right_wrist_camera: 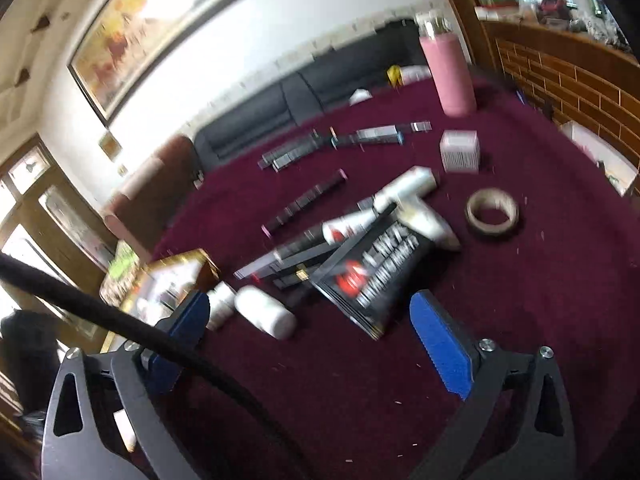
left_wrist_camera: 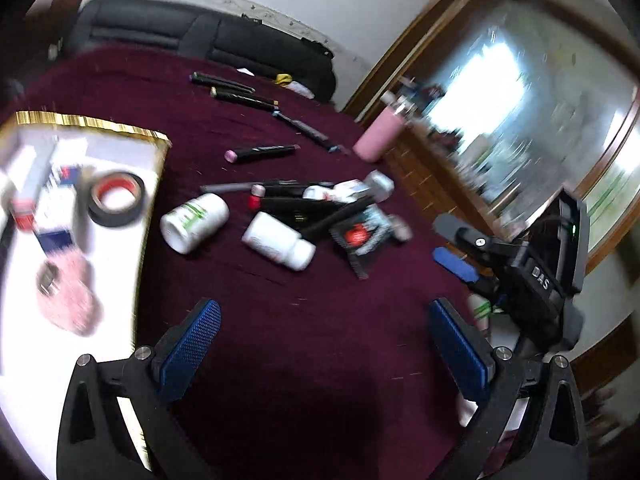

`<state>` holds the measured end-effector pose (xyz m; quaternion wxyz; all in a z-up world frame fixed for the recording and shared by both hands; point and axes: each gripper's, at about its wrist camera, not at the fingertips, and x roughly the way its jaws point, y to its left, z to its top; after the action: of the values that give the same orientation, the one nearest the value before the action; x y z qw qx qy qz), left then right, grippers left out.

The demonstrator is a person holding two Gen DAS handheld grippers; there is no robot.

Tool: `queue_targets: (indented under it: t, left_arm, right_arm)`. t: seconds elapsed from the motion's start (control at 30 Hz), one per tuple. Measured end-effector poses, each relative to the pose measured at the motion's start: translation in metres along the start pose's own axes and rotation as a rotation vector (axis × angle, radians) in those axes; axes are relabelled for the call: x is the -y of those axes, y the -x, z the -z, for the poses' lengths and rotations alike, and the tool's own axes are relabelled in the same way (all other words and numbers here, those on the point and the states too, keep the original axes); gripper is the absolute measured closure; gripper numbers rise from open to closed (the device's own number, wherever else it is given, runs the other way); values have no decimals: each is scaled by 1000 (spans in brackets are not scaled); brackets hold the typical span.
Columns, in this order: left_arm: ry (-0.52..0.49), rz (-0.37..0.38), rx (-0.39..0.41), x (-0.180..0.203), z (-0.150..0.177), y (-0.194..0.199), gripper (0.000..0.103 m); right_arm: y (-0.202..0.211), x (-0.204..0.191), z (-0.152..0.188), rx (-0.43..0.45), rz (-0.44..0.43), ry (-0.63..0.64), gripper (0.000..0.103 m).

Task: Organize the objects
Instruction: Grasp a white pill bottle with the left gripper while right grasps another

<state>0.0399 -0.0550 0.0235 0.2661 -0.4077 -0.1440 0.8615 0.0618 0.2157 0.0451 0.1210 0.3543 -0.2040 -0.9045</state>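
On the dark maroon cloth-covered table [left_wrist_camera: 304, 320], a loose pile of task objects lies near the middle: two white plastic pill bottles [left_wrist_camera: 194, 222] on their sides, several black marker pens [left_wrist_camera: 320, 208] crossing one another, a black flat packet with a red round mark [right_wrist_camera: 372, 276] and a white tube-shaped item [right_wrist_camera: 416, 200] resting partly on it. Both views blurred.

Further back, more black pens [left_wrist_camera: 240, 94] lie in a rough row, and one black pen with a pink end cap [left_wrist_camera: 260, 153] lies alone between row and pile. A pink cylindrical bottle [right_wrist_camera: 454, 76] stands upright near the far table edge.

Left wrist view: white tray with a gold rim [left_wrist_camera: 120, 272] at the left of the table, holding a roll of black tape with a red core [left_wrist_camera: 116, 199], a pink patterned pouch [left_wrist_camera: 70, 300] and small boxes, too blurred to identify.

Right wrist view: a brown tape roll [right_wrist_camera: 492, 212] lies flat to the right of the pile; a small white box [right_wrist_camera: 460, 151] stands behind it. A black cable [right_wrist_camera: 120, 316] crosses the lower left.

Left gripper [left_wrist_camera: 320, 340]: blue-padded jaws spread wide, nothing between them, above bare cloth short of the pile.

Right gripper [right_wrist_camera: 316, 340]: jaws likewise spread wide, empty; one bottle and the packet's corner lie just beyond its fingertips.
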Motion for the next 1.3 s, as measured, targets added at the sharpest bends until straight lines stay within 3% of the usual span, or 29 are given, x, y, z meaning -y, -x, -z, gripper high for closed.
queue_targets:
  t: [0.13, 0.3, 0.53, 0.63, 0.9, 1.1, 1.3]
  left_arm:
    - [-82, -73, -1, 2, 14, 8, 2]
    - [-32, -68, -4, -21, 30, 27, 2]
    - [-33, -126, 27, -34, 23, 50, 2]
    - [-99, -160, 27, -25, 15, 45, 2]
    - [-367, -257, -74, 1, -11, -12, 2]
    - [-453, -296, -179, -4, -34, -60, 2]
    - [-501, -299, -279, -13, -39, -90, 2]
  right_arm:
    - [-26, -27, 3, -91, -13, 161, 3]
    - [-74, -75, -3, -179, 1, 361, 8]
    - [-144, -94, 15, -353, 121, 480, 54]
    - [-141, -84, 18, -360, 125, 450, 65]
    - [-97, -32, 25, -368, 69, 290, 66]
    - [-83, -9, 28, -333, -42, 191, 66]
    - [-81, -3, 27, -316, -92, 159, 66]
